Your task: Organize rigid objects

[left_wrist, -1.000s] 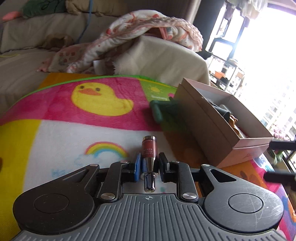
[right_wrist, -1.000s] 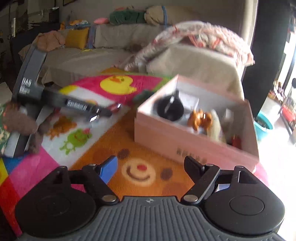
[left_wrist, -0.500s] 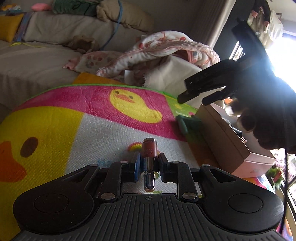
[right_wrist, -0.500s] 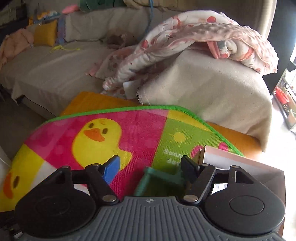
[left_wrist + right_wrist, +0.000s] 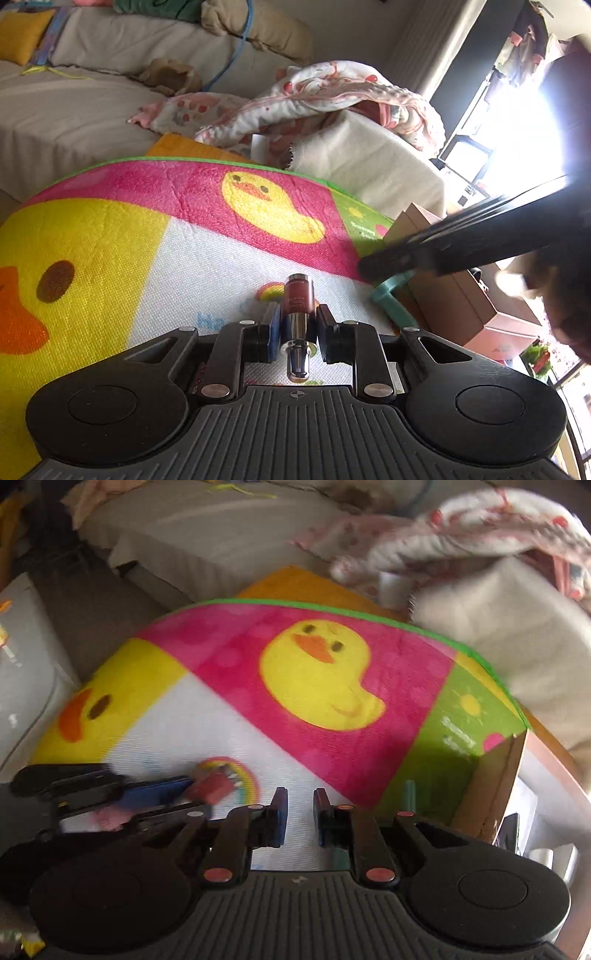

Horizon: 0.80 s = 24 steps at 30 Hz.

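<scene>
Still clamped in the left gripper: the small red-brown bottle, silver cap toward the camera, pads tight on its neck, held just above the play mat. Same hold as a second ago, so ready for carrying.

Further right, closed down from a wide spread to a slim gap within the last half second: the right gripper. Only white mat showing between its pads. Just beyond its right finger, partly hidden by it, the teal plastic piece; impossible to tell whether caught or missed. Right of that, touching or nearly so, the open cardboard box, probably the destination for both. Likely a grab attempt on the teal piece.
</scene>
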{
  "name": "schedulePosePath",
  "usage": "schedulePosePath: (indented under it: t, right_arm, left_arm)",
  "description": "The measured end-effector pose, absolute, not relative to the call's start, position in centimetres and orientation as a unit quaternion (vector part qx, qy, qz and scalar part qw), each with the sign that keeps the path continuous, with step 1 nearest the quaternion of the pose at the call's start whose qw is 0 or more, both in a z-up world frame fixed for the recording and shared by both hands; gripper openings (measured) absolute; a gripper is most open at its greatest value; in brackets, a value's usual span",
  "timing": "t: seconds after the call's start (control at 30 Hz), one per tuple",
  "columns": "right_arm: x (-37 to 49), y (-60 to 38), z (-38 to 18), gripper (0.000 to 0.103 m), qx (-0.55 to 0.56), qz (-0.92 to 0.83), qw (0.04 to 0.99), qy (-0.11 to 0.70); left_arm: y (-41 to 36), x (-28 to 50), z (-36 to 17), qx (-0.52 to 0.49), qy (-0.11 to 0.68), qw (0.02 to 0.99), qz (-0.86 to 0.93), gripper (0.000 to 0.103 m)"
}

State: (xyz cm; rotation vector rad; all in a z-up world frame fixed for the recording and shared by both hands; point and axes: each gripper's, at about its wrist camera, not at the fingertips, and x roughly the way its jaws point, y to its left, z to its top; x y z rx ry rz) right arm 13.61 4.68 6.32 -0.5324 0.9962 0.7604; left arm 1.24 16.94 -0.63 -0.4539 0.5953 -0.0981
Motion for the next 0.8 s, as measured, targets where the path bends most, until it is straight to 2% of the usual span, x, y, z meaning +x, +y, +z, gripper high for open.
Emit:
schedulePosePath:
  t: [0.03,0.07,0.13,0.2,0.57,0.63,0.8]
  right_arm:
    - [12.8,4.5,7.3,0.026,-0.249,0.363,0.782,0.442]
    - [12.3,4.3,8.2,0.049,-0.250,0.365,0.789,0.426]
    - [11.8,4.1,9.3,0.075,-0.266,0.351,0.805,0.398]
    - [12.1,4.0,9.3,0.075,-0.289,0.340,0.806,0.388]
    - [16.9,3.6,2.4,0.074,-0.341,0.255,0.775,0.466]
    - [17.4,3.4,2.5,0.070,-0.318,0.257,0.779,0.476]
    - [15.0,2.8,4.0,0.070,-0.300,0.290,0.782,0.463]
  left_arm:
    - [16.9,1.3,-0.6,-0.220,0.291,0.930,-0.047,0.024]
    - [16.9,1.2,-0.6,-0.220,0.291,0.930,-0.047,0.024]
    - [16.9,1.2,-0.6,-0.220,0.291,0.930,-0.046,0.024]
    - [16.9,1.3,-0.6,-0.221,0.291,0.929,-0.046,0.024]
    - [17.0,1.2,-0.7,-0.228,0.292,0.928,-0.048,0.024]
    - [17.0,1.2,-0.7,-0.229,0.292,0.927,-0.048,0.024]
    - [17.0,1.1,-0.7,-0.226,0.291,0.928,-0.048,0.024]
